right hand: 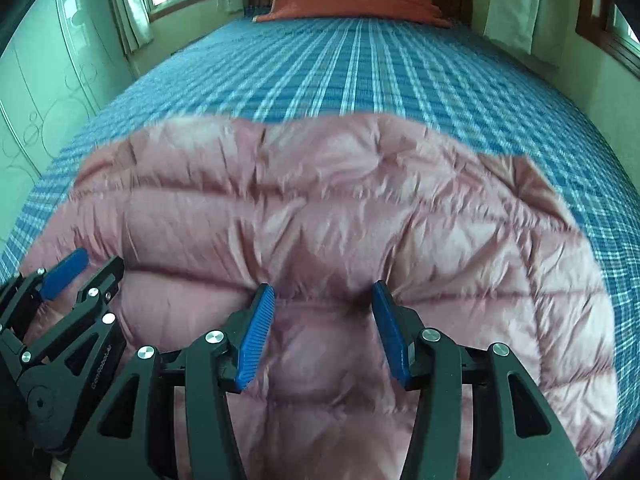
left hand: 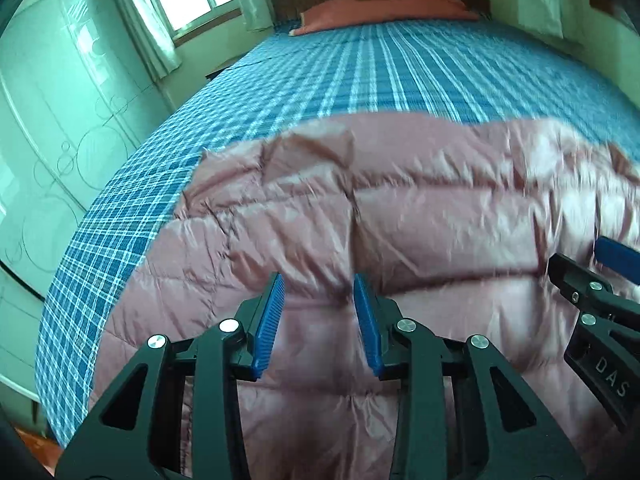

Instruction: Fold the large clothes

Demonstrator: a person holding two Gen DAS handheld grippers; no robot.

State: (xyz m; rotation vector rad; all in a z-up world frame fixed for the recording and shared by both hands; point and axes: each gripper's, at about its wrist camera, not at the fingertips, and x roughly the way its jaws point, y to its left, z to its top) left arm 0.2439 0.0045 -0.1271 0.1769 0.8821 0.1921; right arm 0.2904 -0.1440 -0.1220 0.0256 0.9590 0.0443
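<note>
So here's the thing your next move hangs on: the pink puffer jacket (right hand: 320, 216) lies spread across the near part of the bed (right hand: 360, 68), its long side running left to right, and the bulk of it lies on the far side of both tools, toward the headboard. Your left gripper (left hand: 320, 318) and right gripper (right hand: 322, 330) sit side by side at the near part of the jacket, left one toward its left half, right one toward its right half, neither clearly closer to the far edge. Each has a puff of the quilted fabric bulging up between its blue pads, jaws partway closed, and the pads look pressed into that fabric, so I'd call both pinching the jacket, though the fabric's too puffy and blurry to be sure how firm either grip is. If that near part is what you're holding, my guess is the fold goes away from you, so keep both hands level or it'll skew
</note>
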